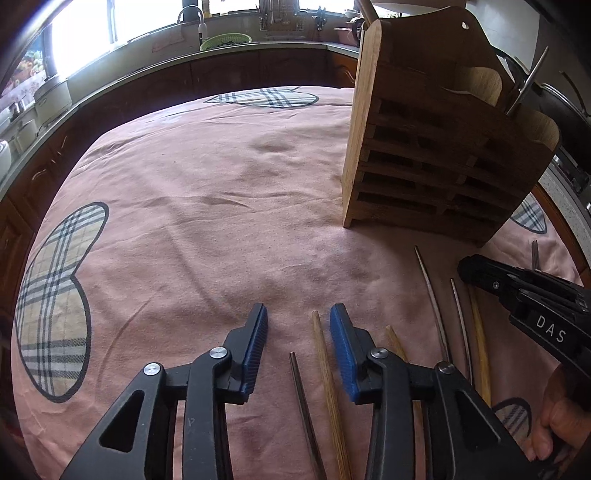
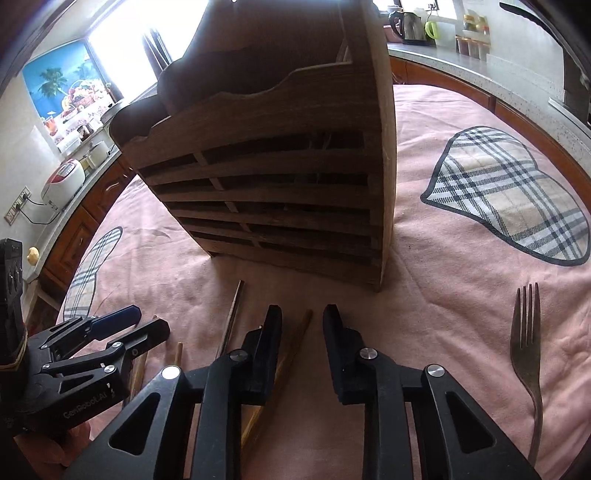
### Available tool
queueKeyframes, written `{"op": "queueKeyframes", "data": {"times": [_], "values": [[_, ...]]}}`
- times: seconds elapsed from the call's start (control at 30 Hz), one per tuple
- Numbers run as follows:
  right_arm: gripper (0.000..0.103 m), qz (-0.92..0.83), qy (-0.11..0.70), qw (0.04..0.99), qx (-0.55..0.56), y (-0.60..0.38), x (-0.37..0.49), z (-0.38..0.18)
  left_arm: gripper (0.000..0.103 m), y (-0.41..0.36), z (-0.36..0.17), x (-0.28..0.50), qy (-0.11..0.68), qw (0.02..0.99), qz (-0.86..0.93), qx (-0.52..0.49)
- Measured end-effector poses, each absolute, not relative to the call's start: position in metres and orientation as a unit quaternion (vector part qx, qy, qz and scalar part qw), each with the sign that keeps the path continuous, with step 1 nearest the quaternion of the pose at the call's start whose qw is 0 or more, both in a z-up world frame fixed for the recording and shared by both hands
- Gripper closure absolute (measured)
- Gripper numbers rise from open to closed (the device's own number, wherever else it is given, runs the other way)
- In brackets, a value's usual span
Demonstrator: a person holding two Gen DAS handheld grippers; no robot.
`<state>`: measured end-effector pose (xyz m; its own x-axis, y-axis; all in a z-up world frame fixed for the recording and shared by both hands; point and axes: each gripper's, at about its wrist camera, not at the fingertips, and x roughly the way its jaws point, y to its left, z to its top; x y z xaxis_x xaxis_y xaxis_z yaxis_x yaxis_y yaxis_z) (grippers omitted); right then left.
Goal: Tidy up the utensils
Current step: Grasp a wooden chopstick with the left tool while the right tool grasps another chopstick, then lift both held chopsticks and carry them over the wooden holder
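Observation:
A wooden slatted utensil holder (image 1: 424, 147) stands on the pink cloth; it fills the middle of the right wrist view (image 2: 273, 184), with a metal utensil handle (image 1: 526, 83) sticking out of it. Several chopsticks lie on the cloth in front of it: a wooden one (image 1: 328, 391), a dark one (image 1: 304, 410), thin metal ones (image 1: 432, 299). A metal fork (image 2: 526, 354) lies at the right. My left gripper (image 1: 298, 317) is open and empty, low over the wooden chopstick. My right gripper (image 2: 302, 317) is open and empty above a wooden chopstick (image 2: 291, 350).
The pink cloth (image 1: 203, 206) with plaid heart patches covers the table. Kitchen counters ring it, with a rice cooker (image 2: 62, 181), a kettle (image 2: 408, 22) and a green basket (image 1: 225, 40). The left gripper also shows in the right wrist view (image 2: 129, 325).

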<state>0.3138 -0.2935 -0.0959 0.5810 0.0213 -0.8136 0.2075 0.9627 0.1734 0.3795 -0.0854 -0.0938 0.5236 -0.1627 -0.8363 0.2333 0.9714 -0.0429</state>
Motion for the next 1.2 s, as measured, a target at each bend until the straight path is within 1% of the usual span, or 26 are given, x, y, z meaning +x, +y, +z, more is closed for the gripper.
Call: {"op": "queueKeyframes", "data": {"times": [0.03,0.1,0.23,0.27,0.43,0.7,0.73,0.77,1.0,1.03,1.07,1.1,1.2], "values": [[0.095,-0.055,0.456,0.88,0.121,-0.294,0.315,-0.096,0.083,-0.086,-0.094,0.379,0.474,0.872,-0.118,0.038],[0.096,-0.053,0.454,0.881,0.119,-0.295,0.314,-0.097,0.097,-0.087,-0.095,0.379,0.475,0.87,-0.123,0.036],[0.098,-0.048,0.449,0.883,0.127,-0.298,0.311,-0.094,0.098,-0.079,-0.087,0.377,0.474,0.871,-0.13,0.014],[0.099,-0.045,0.447,0.884,0.13,-0.299,0.309,-0.092,0.098,-0.076,-0.083,0.375,0.469,0.873,-0.129,0.01],[0.099,-0.035,0.426,0.894,0.136,-0.298,0.296,-0.075,0.098,-0.059,-0.056,0.359,0.449,0.883,-0.136,-0.025],[0.099,-0.023,0.391,0.908,0.147,-0.299,0.271,-0.041,0.099,-0.034,-0.017,0.316,0.415,0.896,-0.145,-0.06],[0.1,-0.02,0.387,0.909,0.15,-0.299,0.268,-0.038,0.099,-0.031,-0.013,0.31,0.412,0.897,-0.145,-0.065],[0.103,-0.018,0.383,0.911,0.153,-0.297,0.267,-0.034,0.099,-0.028,-0.009,0.304,0.408,0.898,-0.146,-0.069],[0.103,-0.005,0.355,0.923,0.149,-0.282,0.251,-0.006,0.099,-0.003,0.025,0.261,0.379,0.909,-0.148,-0.087],[0.102,-0.005,0.356,0.923,0.147,-0.279,0.253,-0.006,0.099,-0.001,0.028,0.255,0.376,0.911,-0.148,-0.09],[0.097,0.0,0.365,0.919,0.151,-0.279,0.255,-0.008,0.099,0.002,0.031,0.251,0.373,0.912,-0.147,-0.092],[0.097,0.003,0.375,0.914,0.157,-0.28,0.258,-0.012,0.1,0.004,0.033,0.246,0.37,0.913,-0.147,-0.094],[0.092,-0.016,0.395,0.907,0.148,-0.281,0.265,-0.029,0.1,0.01,0.04,0.234,0.366,0.914,-0.146,-0.097]]}}
